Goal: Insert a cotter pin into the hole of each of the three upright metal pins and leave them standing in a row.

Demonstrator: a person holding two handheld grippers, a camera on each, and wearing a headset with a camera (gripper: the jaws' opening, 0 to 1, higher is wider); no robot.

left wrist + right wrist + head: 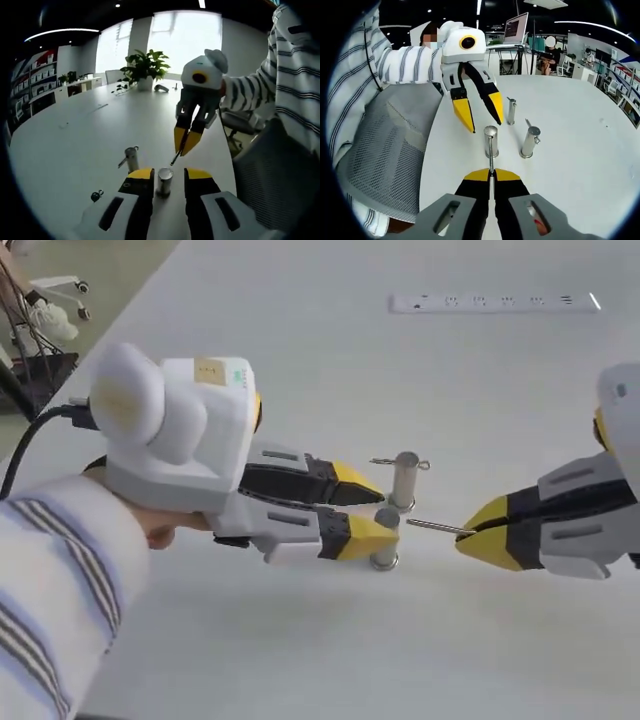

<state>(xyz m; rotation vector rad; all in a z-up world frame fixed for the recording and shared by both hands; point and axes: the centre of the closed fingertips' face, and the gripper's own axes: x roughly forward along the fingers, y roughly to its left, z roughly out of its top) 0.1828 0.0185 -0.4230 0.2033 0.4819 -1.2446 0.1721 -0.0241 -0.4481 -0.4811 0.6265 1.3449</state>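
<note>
A bare upright metal pin [386,552] [164,181] [491,137] stands between the spread jaws of my left gripper [383,510] [167,172], with a gap on each side. My right gripper [465,538] [491,174] is shut on a thin cotter pin [438,527] [491,155]. It lies level, and its tip is just short of that pin's top. A second metal pin [405,483] [132,159] [530,142] stands just beyond with a cotter pin [400,462] through its top. A third metal pin [511,111] stands beside the left gripper [482,122].
A white power strip [495,302] lies far back on the white table [300,640]. A small dark item [95,196] sits on the table at the lower left of the left gripper view. A mesh chair [385,145] stands at the table's edge, and a potted plant [145,67] at its far end.
</note>
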